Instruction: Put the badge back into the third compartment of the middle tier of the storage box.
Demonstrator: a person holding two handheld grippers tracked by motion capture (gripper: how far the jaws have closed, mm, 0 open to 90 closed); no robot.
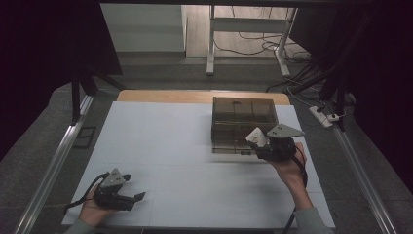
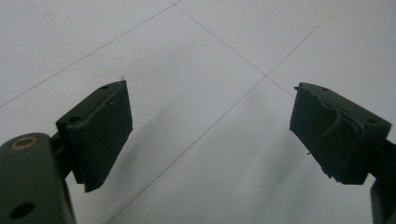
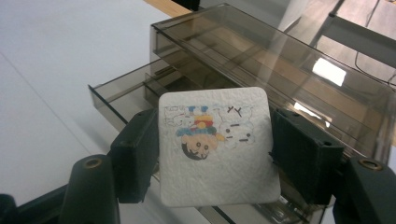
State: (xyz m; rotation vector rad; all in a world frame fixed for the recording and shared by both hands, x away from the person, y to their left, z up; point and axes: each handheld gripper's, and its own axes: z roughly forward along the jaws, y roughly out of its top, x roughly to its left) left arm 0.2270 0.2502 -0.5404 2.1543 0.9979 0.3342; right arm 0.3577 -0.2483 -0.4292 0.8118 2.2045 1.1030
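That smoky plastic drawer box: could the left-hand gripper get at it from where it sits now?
Probably yes, after a long move. The left gripper rests open near the table's front left corner, with bare white tabletop between it and the drawer box. The right gripper crowds the box's front.

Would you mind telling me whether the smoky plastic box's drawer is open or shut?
Open. In the right gripper view the drawer juts out from the box, just beyond the card between the jaws.

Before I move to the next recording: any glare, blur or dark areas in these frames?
High view: dim, its sides lost in black, the smoky box murky. Right gripper view: a bright window-like glare patch on the box lid; the coaster in the right claw is sharp. Left gripper view: soft shadows under the open left claw.
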